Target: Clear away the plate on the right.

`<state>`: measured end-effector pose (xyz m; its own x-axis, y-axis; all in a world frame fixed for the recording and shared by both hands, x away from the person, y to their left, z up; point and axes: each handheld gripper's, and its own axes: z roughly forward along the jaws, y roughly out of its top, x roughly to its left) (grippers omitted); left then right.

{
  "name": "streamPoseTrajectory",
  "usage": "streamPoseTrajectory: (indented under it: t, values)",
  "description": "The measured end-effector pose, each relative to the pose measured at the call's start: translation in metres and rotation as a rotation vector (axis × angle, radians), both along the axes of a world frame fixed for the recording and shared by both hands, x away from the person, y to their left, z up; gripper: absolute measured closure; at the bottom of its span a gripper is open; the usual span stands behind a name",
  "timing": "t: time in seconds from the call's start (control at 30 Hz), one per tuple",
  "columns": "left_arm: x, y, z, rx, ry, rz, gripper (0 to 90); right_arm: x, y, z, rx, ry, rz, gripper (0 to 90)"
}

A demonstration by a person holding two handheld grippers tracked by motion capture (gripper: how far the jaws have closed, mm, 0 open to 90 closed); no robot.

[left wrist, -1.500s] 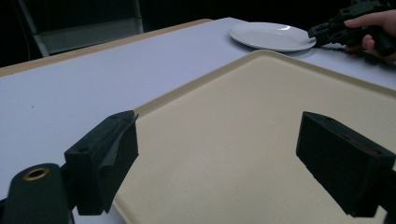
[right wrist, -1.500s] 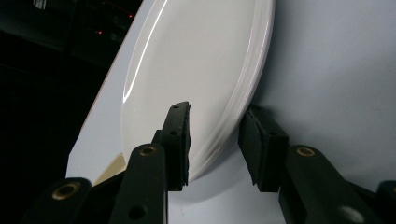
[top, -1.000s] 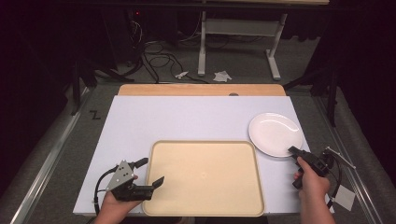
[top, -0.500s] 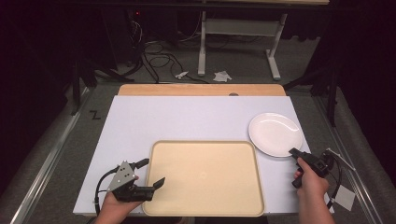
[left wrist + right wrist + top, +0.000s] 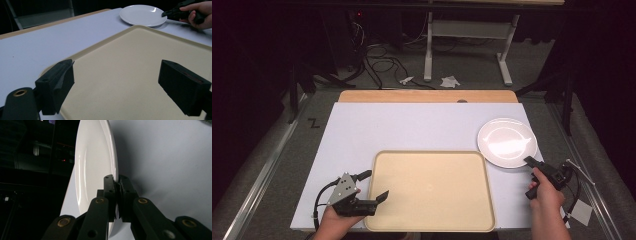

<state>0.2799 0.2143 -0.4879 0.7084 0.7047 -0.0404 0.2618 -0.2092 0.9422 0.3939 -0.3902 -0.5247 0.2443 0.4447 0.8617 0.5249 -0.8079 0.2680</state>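
Your left gripper [image 5: 373, 186] waits with jaws spread over the tray's [image 5: 432, 192] near-left corner. Your right gripper [image 5: 117, 185] has just clamped the rim of the plate [image 5: 507, 141], which lies right of the tray. Next, probably lift it across, keeping it level.

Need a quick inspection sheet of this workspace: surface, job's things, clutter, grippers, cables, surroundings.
Surface: white tabletop, wooden strip along its far edge.
Job's things: white plate flat at the right; beige tray empty, at the near edge.
Clutter: nothing seen on the table.
Grippers: right gripper has just closed on the plate's near rim; left gripper open over the tray's left edge.
Cables: one trails from each gripper; more lie on the floor behind.
Surroundings: dark room, white desk legs, crumpled paper scraps on the floor.
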Motion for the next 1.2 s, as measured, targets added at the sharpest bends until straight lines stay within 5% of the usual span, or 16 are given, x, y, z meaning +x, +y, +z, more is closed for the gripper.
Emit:
streamPoseTrajectory:
  t: [0.7, 1.2]
  values:
    - [-0.001, 0.0, 0.002, -0.014, -0.004, -0.005, 13.9, -0.009, -0.015, 0.02, -0.132, -0.058, 0.014, 87.8]
    - [0.003, -0.001, 0.005, -0.019, -0.016, 0.003, 13.7, -0.022, -0.022, 0.029, -0.128, -0.099, 0.014, 88.1]
